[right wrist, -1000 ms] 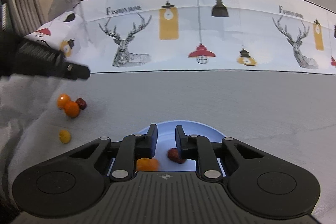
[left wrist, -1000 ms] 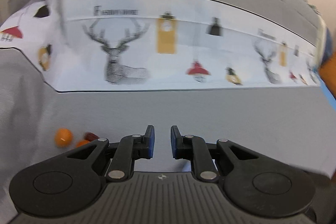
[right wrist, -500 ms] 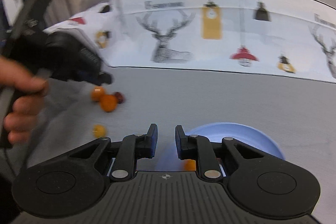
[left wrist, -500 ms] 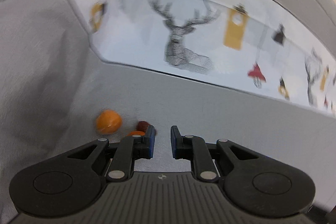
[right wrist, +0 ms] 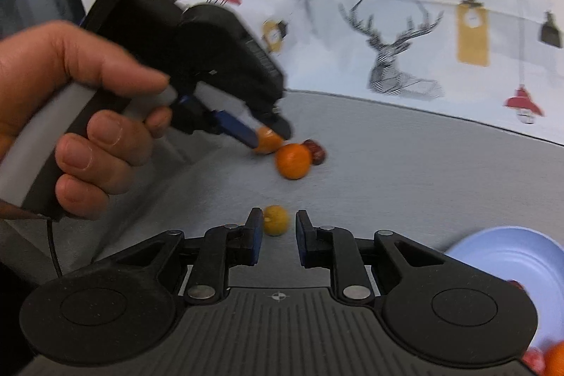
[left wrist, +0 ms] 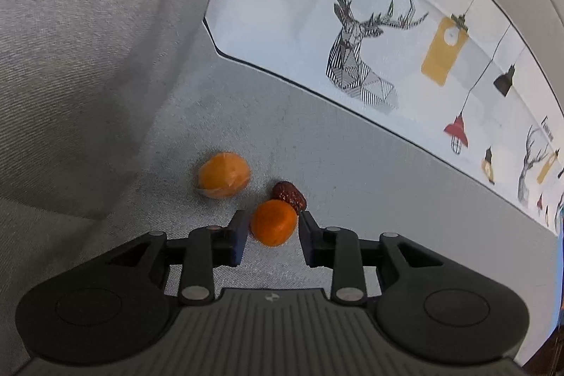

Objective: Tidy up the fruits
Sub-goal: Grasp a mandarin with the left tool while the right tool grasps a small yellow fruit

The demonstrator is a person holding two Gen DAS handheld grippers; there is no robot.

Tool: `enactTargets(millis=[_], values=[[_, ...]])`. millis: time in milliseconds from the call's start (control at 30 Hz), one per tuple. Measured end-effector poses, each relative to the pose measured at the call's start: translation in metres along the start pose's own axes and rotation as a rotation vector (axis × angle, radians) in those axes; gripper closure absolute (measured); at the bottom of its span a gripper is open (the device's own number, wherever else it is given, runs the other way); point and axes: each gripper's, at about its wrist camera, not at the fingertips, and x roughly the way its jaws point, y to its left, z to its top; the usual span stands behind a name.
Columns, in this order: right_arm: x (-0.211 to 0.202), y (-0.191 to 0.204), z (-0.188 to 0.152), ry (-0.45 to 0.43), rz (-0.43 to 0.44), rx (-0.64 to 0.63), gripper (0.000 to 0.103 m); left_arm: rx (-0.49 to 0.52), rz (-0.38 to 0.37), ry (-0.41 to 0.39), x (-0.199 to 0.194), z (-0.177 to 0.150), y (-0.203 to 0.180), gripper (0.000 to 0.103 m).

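Left gripper (left wrist: pixel 270 228) spread wide around a round orange (left wrist: pixel 273 223); right gripper (right wrist: pixel 279 228), parted, alone shows the smooth blue plate (right wrist: pixel 507 259).

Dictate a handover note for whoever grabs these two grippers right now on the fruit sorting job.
Left hand-held gripper: open, fingers either side of an orange citrus fruit, not closed on it. A red date touches that fruit; a paler orange fruit lies apart, to its left.
Right hand-held gripper: open, small yellow fruit between its tips.
Done: blue plate holds some fruit.
Left: four fruits on the grey cloth, likely bound for the plate.
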Motion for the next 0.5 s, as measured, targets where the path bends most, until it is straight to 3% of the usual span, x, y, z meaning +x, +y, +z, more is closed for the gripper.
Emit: enactTargets(millis=[67, 500], values=[[0.013, 0.001, 0.003, 0.024, -0.002, -0.001, 0.077, 0.01, 0.006, 0.018, 0.007, 0.001, 0.0, 0.061], [0.068, 0.003, 0.01, 0.132, -0.022, -0.006, 0.069, 0.102, 0.06, 0.088, 0.046, 0.006, -0.018, 0.059]])
